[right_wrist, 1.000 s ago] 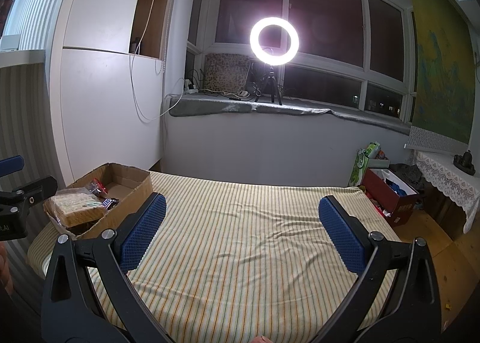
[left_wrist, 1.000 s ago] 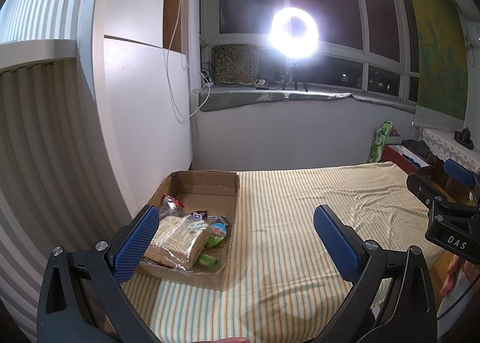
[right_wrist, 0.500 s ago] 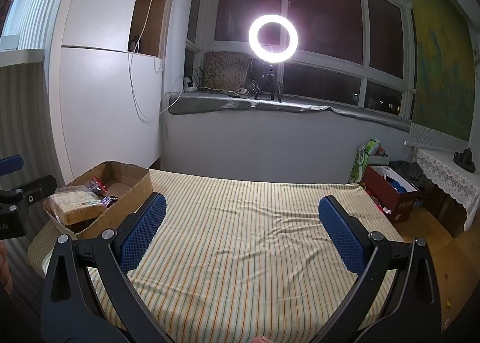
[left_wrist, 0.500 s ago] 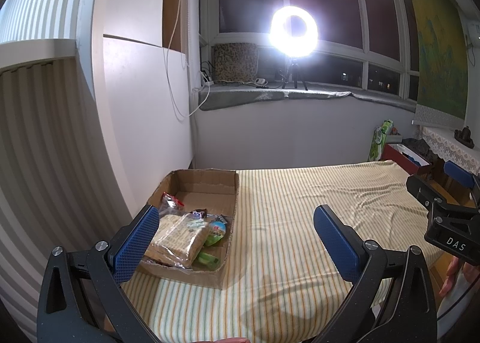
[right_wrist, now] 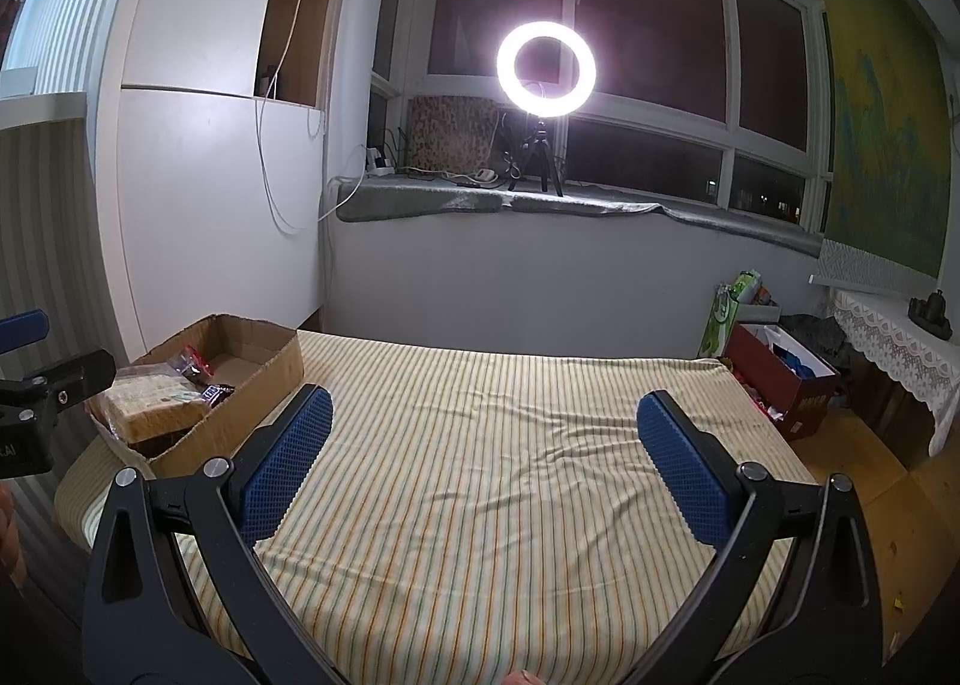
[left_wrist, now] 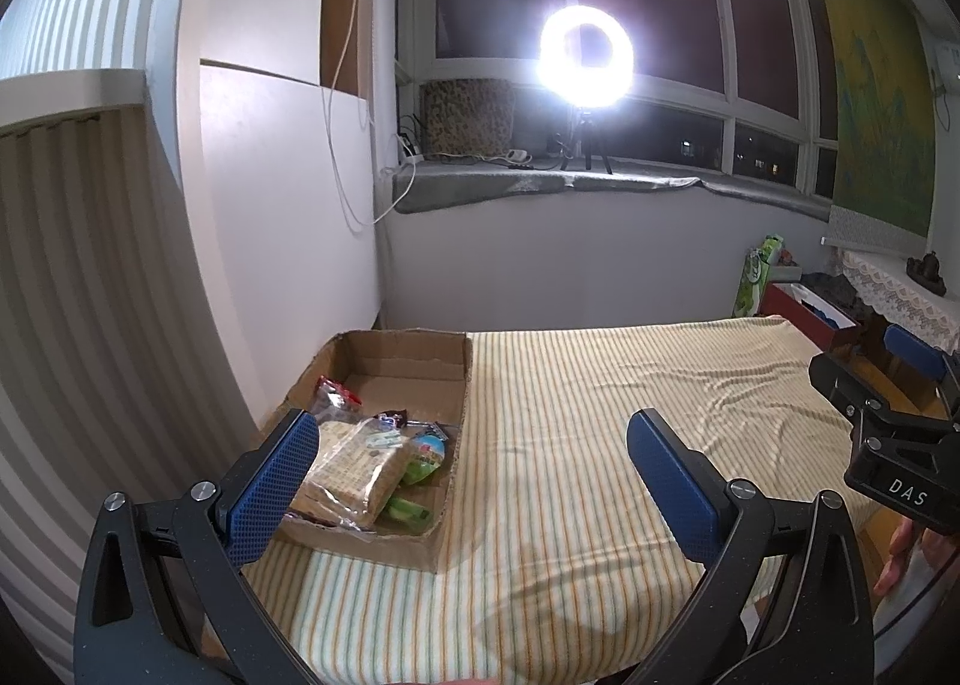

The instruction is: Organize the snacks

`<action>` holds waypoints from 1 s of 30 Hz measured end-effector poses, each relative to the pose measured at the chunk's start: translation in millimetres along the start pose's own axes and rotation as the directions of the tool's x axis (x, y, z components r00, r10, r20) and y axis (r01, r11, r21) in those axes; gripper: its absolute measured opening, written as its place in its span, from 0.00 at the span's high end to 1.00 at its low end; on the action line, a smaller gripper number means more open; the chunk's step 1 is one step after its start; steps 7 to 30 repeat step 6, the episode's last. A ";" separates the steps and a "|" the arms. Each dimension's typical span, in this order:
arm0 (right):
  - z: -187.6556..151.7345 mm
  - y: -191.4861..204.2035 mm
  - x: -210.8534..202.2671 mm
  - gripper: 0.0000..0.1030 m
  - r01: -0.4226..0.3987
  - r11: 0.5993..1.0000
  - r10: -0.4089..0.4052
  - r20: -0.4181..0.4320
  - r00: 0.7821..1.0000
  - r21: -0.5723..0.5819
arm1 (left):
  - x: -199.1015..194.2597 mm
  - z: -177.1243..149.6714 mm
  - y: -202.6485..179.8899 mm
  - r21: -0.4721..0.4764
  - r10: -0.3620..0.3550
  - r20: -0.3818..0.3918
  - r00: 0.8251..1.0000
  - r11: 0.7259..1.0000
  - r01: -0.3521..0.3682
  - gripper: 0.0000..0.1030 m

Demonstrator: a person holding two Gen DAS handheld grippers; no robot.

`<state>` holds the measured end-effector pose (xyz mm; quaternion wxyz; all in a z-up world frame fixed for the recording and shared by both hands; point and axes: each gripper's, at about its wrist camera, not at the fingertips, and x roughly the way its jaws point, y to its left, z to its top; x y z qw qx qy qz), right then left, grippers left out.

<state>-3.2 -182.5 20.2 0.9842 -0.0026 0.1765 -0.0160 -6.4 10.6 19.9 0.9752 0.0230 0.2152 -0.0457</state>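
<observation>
Almost nothing has shifted since 1 second ago: both views hold nearly the same framing, the box sitting marginally lower in the left wrist view. Both tools hover above the bed, holding nothing; the left gripper point(left_wrist: 474, 466) and the right gripper point(right_wrist: 483, 448) each stand with jaws spread wide.

All the snacks lie in the cardboard box point(left_wrist: 447, 541) at the near left of the bed, mostly in its near half. On top is a clear-wrapped cracker pack point(left_wrist: 354, 472), with a green packet point(left_wrist: 423, 460) beside it and a red-edged wrapper point(left_wrist: 336, 394) farther back. I judge the cracker pack light but brittle inside a slippery film, best pinched gently across its short sides; the small wrappers look soft and crinkly, so a grip at a sealed end should do.

Underneath is a striped bedsheet point(right_wrist: 480, 475), soft and rumpled, likely to give under pressure. Far off, a ring light point(right_wrist: 546, 68) glares on the windowsill before dark windows.
</observation>
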 end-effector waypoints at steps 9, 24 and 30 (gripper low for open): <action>-1.3 -1.2 1.3 0.00 0.000 1.000 0.000 -0.005 1.000 0.002 | 1.3 -2.4 -2.5 0.027 0.016 0.007 1.000 1.000 -0.016 0.01; -1.3 -1.2 1.3 0.00 0.000 1.000 0.000 -0.005 1.000 0.002 | 1.3 -2.4 -2.5 0.027 0.016 0.007 1.000 1.000 -0.016 0.01; -1.3 -1.2 1.3 0.00 0.000 1.000 0.000 -0.005 1.000 0.002 | 1.3 -2.4 -2.5 0.027 0.016 0.007 1.000 1.000 -0.016 0.01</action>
